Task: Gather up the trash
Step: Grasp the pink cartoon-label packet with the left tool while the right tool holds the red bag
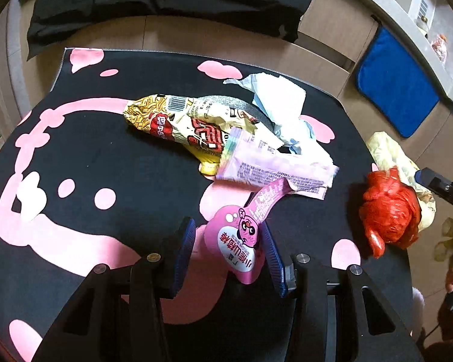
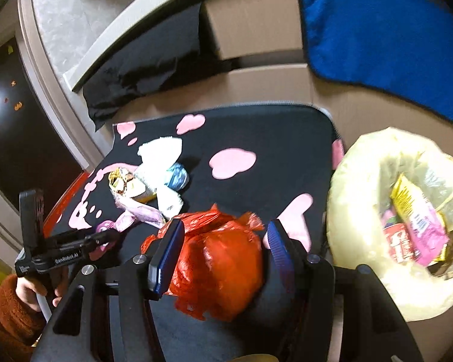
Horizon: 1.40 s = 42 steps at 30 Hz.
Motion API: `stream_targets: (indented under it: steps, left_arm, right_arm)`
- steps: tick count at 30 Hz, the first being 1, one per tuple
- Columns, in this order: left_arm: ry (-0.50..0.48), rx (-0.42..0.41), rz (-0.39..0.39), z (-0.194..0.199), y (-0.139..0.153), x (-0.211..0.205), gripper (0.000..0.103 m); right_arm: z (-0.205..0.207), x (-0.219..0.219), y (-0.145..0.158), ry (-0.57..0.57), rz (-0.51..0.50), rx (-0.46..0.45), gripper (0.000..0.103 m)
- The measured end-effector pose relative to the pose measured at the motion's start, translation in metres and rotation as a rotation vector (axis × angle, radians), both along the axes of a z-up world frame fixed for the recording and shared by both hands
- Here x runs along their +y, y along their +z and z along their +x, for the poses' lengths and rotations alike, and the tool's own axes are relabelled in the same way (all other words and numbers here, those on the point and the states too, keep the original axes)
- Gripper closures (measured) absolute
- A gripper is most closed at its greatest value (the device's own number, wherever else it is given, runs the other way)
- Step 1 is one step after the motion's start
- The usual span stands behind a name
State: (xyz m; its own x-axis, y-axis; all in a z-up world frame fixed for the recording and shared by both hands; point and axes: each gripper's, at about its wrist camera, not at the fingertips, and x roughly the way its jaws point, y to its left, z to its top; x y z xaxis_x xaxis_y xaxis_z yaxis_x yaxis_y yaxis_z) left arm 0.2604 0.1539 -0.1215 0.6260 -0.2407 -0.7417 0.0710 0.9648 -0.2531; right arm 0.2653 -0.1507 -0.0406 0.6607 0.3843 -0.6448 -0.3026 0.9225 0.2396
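Left gripper (image 1: 229,253) stands open around a pink wrapper (image 1: 241,241) on the black mat (image 1: 105,157) — its long axis runs away from the fingers, tail curling rightward. Right gripper (image 2: 223,253) stands open astride a crumpled red bag (image 2: 220,259). Beyond, right — a yellow-lined bin (image 2: 362,187).

Black-and-pink mat (image 1: 105,157) carries snack wrappers (image 1: 196,126), tissue (image 1: 281,99), red bag (image 1: 389,211)

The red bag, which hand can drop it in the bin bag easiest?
Probably the right gripper: the red bag sits between its fingers, beside the open yellow bin bag. The left gripper straddles a pink wrapper.
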Motion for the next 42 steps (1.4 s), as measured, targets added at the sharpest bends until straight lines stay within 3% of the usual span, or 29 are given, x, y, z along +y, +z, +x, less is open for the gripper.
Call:
stream_targets:
  steps: [5,9,13,17,22,27,31,33,39,42]
  left_arm:
    - [0.036,-0.018,-0.038,-0.008,0.009,0.006,0.08]
    - [0.061,-0.068,-0.037,-0.02,0.029,0.013,0.082]
    - [0.097,-0.104,-0.035,-0.03,0.046,0.022,0.084]
    - [0.107,-0.123,-0.042,-0.036,0.058,0.027,0.086]
    - [0.092,-0.136,-0.009,-0.041,0.063,0.023,0.086]
    - [0.052,-0.105,-0.042,-0.042,0.055,0.022,0.084]
    - [0.063,-0.125,-0.026,-0.045,0.052,0.032,0.066]
    - [0.082,-0.127,-0.036,-0.046,0.05,0.045,0.063]
    - [0.119,-0.053,-0.155,-0.047,0.028,0.087,0.058]
    - [0.099,-0.017,-0.137,-0.044,0.016,0.083,0.058]
  right_arm:
    - [-0.004,0.001,0.003,0.066,0.012,0.001,0.048]
    - [-0.01,0.015,0.003,0.183,-0.013,-0.003,0.048]
    - [-0.015,0.038,-0.001,0.261,-0.137,-0.046,0.048]
    - [-0.011,0.053,-0.015,0.264,-0.267,-0.059,0.045]
    - [-0.007,0.052,-0.027,0.258,-0.263,-0.066,0.039]
    - [-0.009,0.058,-0.027,0.241,-0.298,-0.05,0.038]
    - [-0.017,0.063,-0.023,0.214,-0.333,-0.047,0.048]
    - [-0.023,0.063,-0.019,0.197,-0.326,-0.052,0.054]
    - [-0.033,0.051,0.0,0.139,-0.172,-0.052,0.061]
    - [-0.03,0.044,0.009,0.109,-0.092,-0.045,0.061]
